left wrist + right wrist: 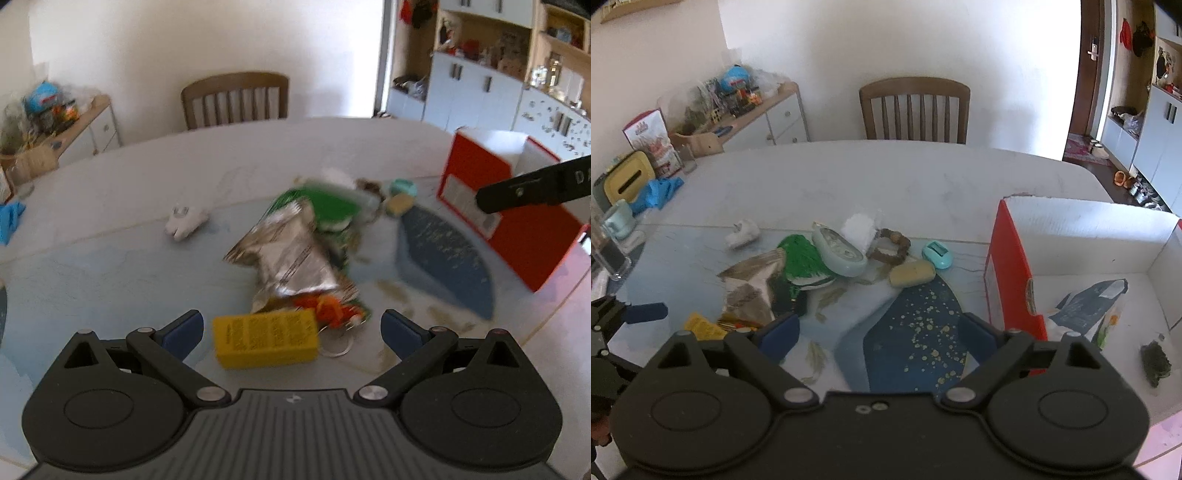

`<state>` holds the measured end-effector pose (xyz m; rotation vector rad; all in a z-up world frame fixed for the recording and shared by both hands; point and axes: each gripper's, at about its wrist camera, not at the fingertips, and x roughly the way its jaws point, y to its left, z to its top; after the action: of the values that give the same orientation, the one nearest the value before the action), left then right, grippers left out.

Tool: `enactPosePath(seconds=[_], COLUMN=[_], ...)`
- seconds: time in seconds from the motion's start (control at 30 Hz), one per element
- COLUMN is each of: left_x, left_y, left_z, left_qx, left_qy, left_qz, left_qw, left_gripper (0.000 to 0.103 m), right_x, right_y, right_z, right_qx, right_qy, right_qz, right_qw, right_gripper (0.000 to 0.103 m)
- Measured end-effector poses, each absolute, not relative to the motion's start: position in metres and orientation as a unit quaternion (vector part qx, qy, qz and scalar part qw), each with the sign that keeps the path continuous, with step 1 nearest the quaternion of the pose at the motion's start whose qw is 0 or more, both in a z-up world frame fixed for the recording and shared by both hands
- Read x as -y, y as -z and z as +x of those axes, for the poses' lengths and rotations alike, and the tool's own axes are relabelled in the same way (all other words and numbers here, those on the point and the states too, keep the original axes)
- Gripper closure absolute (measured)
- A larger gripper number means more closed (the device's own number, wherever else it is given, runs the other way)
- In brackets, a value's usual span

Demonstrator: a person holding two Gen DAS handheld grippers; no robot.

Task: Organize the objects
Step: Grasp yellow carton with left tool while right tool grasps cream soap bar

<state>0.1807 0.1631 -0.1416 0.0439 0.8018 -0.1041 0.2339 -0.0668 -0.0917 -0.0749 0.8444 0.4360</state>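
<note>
Both tongs [291,330] [879,334] wide, empty

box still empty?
No. In the right wrist view the box already holds a dark packet and a small dark green item.

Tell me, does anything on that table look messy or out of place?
Yes. A jumble sits mid-table: a crumpled silver wrapper lies over a green packet, with a yellow box, a bead bracelet and a tan bar strewn around. The red box beside them holds only a few things.
</note>
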Motion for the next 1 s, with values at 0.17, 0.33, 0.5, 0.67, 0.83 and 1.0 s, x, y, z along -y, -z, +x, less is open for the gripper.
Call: enactPosePath(seconds=[0.17,0.33,0.5,0.67,0.83,1.0], left_x=[-0.174,-0.175,-0.178,-0.18,-0.182,-0.183], left_y=[0.154,0.161,0.167,0.169,0.168,0.171], left_z=[0.187,0.191,0.192,0.193,0.193,0.194], left_qx=[-0.406,-0.411,-0.415,-0.418,-0.415,-0.417], left_qy=[0.032,0.029,0.021,0.018,0.015,0.014], left_qz=[0.007,0.001,-0.007,-0.015,-0.024,-0.027], left_qw=[0.913,0.911,0.91,0.908,0.91,0.908], left_gripper=[0.0,0.0,0.0,0.001,0.001,0.007], right_x=[0.062,0.054,0.044,0.036,0.033,0.031], right_y=[0.106,0.116,0.126,0.14,0.155,0.167], right_z=[0.251,0.27,0.291,0.305,0.319,0.326], right_qx=[-0.416,-0.407,-0.411,-0.419,-0.431,-0.441], right_qy=[-0.195,-0.181,-0.179,-0.179,-0.178,-0.177], right_qz=[-0.038,-0.054,-0.053,-0.066,-0.083,-0.09], right_qw=[0.887,0.894,0.892,0.888,0.881,0.875], right_gripper=[0.012,0.013,0.021,0.026,0.031,0.038])
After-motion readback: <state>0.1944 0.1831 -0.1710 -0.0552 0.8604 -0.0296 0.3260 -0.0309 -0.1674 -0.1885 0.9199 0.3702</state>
